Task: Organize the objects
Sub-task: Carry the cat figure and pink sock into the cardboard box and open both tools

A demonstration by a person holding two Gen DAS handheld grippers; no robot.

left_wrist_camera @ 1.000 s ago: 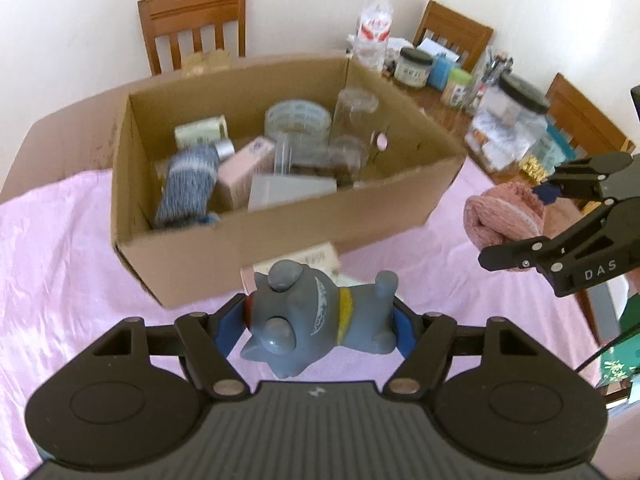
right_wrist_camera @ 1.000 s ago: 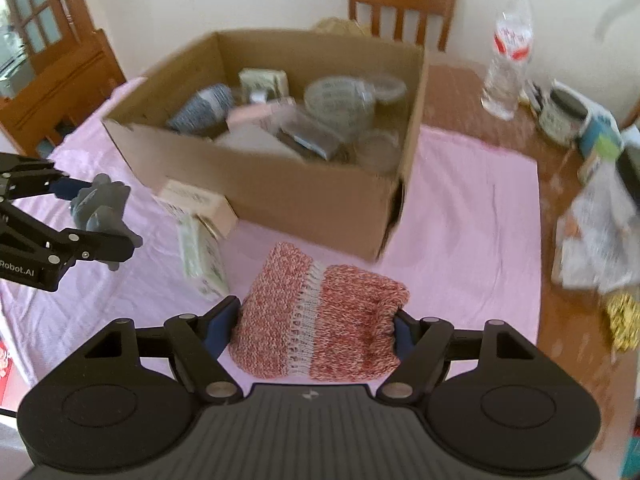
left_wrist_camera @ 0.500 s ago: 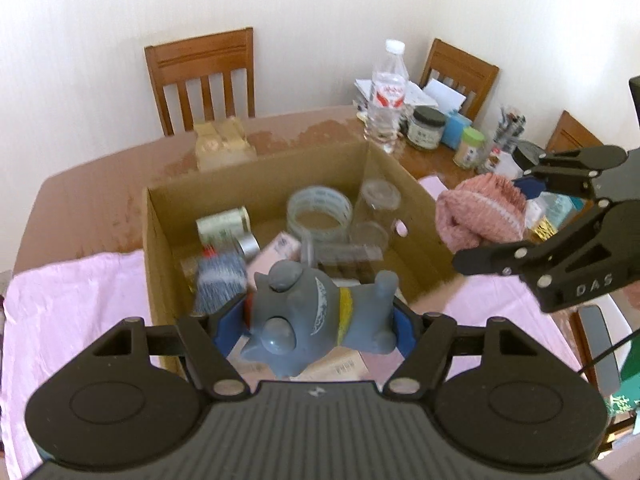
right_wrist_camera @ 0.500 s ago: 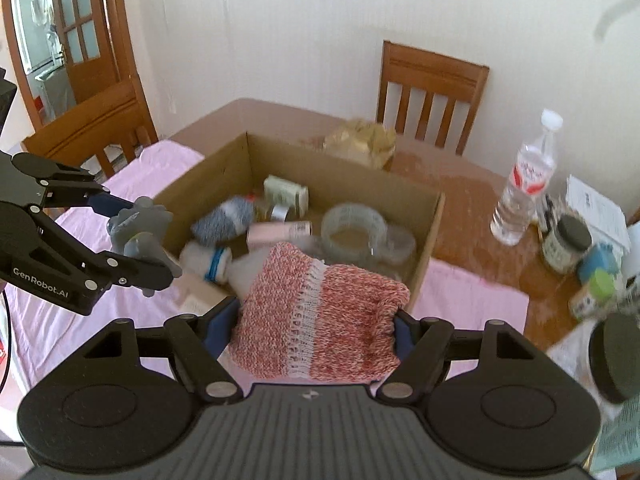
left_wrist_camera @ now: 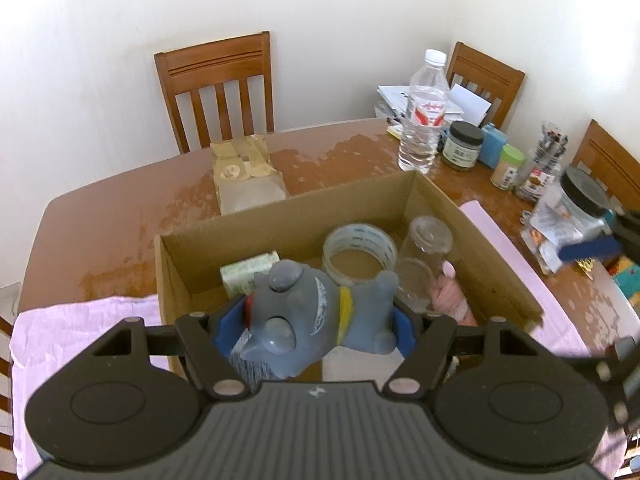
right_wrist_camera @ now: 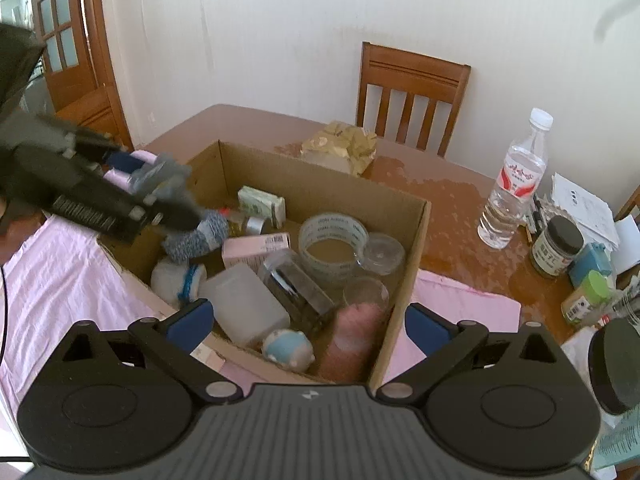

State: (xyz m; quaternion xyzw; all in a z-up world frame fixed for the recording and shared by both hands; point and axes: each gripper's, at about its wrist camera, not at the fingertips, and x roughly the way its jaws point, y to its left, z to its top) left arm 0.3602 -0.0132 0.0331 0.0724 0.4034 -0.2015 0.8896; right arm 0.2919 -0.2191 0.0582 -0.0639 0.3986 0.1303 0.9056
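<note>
left tool (left_wrist_camera: 320,326): clamped on grey toy (left_wrist_camera: 316,312) above cardboard box (left_wrist_camera: 496,256) | right tool (right_wrist_camera: 306,322): jaws just sprang wide, empty, pink knit roll (right_wrist_camera: 352,332) below | risk: toy released ahead could strike glass jar (left_wrist_camera: 428,240)

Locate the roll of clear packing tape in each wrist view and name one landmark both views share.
Left wrist view: the roll of clear packing tape lies flat in the cardboard box, right of centre, just behind the grey toy.
Right wrist view: the roll lies mid-box, toward the right wall, beside a clear round lid.
Shared landmark: the water bottle with the red label, on the table beyond the box.
</note>
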